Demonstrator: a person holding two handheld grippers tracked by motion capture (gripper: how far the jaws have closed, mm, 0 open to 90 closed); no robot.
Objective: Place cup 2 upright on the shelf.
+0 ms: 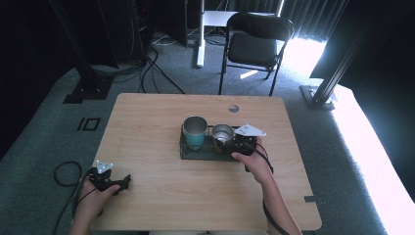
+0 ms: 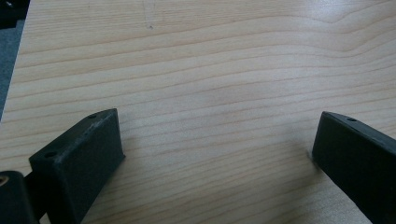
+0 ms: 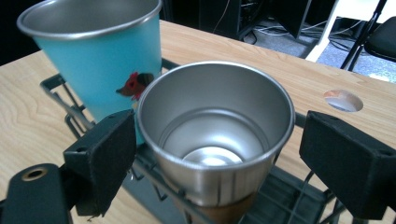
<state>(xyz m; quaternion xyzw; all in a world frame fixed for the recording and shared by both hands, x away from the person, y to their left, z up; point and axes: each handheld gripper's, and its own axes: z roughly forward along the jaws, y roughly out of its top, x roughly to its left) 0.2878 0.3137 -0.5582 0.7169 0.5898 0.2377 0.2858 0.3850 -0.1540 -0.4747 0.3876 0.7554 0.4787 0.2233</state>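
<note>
A dark wire rack (image 1: 195, 152) (image 3: 65, 93) sits mid-table. A teal cup (image 1: 195, 131) (image 3: 102, 60) with a steel rim stands upright in it, and a steel cup (image 1: 222, 134) (image 3: 215, 130) with a brown base stands just to the teal one's right. My right gripper (image 1: 234, 143) (image 3: 217, 140) is open at the steel cup. Its jaws flank the cup, one close against the wall, the other a gap away. My left gripper (image 1: 122, 183) (image 2: 215, 135) rests near the table's front left corner, open over bare wood.
The wooden table (image 1: 161, 196) has a round cable hole (image 1: 233, 108) (image 3: 343, 100) behind the rack. A black folding chair (image 1: 257, 39) stands beyond the far edge. Cables and dark stand feet lie on the grey floor to the left and right.
</note>
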